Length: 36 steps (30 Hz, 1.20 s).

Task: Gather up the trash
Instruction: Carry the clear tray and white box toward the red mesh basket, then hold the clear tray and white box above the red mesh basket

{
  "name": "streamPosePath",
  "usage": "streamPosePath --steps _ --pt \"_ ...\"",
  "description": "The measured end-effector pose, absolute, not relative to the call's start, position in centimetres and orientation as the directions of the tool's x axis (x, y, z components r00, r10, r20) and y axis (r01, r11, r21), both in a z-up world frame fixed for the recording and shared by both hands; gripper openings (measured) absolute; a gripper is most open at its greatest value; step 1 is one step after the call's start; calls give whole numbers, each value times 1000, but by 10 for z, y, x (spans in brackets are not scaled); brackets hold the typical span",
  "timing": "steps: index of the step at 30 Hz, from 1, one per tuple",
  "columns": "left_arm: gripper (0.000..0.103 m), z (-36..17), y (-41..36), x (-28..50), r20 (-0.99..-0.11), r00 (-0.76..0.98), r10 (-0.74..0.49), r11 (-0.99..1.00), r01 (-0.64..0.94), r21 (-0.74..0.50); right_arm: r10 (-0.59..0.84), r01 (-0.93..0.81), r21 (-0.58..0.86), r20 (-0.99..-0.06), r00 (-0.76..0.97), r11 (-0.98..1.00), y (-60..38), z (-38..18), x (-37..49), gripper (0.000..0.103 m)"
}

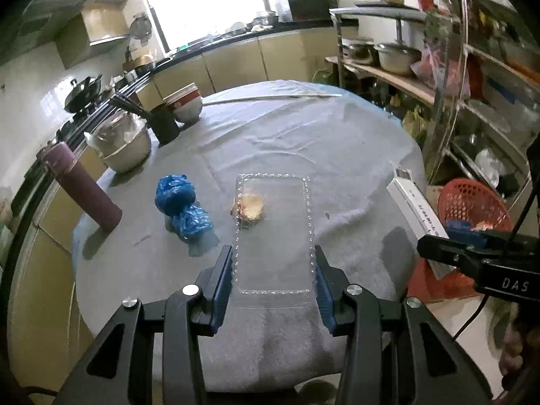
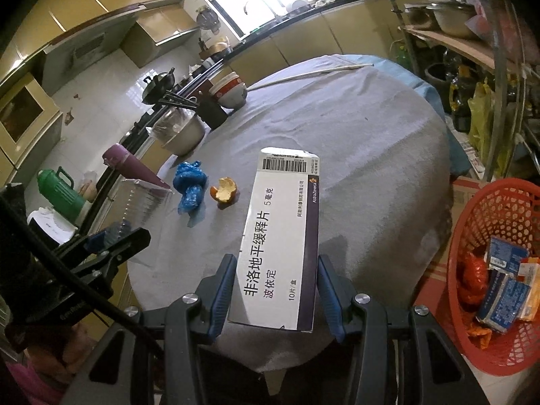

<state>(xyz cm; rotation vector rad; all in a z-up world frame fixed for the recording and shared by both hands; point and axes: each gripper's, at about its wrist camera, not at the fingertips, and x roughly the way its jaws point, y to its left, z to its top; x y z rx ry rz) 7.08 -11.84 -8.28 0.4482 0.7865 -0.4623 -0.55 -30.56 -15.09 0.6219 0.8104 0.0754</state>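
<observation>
Though seen through clear tray (image 1: 273, 233), orange peel (image 1: 249, 210) blurred.

Left claw (image 1: 273, 270) and right claw (image 2: 273, 276) each clamped, angled downward.

Daylight enters through the window (image 1: 202, 3) at the top of both views; the pane is blown out to plain white, no detail behind it. Brightness falls off away from the window: the near table edge and lower corners are dim. Glare patch on the tiled wall (image 1: 50, 101) left of the window. Soft shadows on the grey tablecloth (image 1: 287, 135) run away from the window, toward the camera. Strong fisheye bending; the counter below the window curves, and black vignette fills the corners. Shelves (image 1: 472, 67) right of the window are smeared. Centre reasonably sharp; print on the white box (image 2: 280, 236) legible.
</observation>
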Motion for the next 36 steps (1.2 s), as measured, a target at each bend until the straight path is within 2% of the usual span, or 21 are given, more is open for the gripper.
streamPosePath --steps 18,36 --pt "46 -108 -198 30 -806 537 -248 661 702 265 185 289 540 -661 728 790 -360 -161 -60 51" --pt "46 -112 -230 10 -800 547 -246 607 731 313 152 338 561 -652 743 756 -386 -167 -93 51"
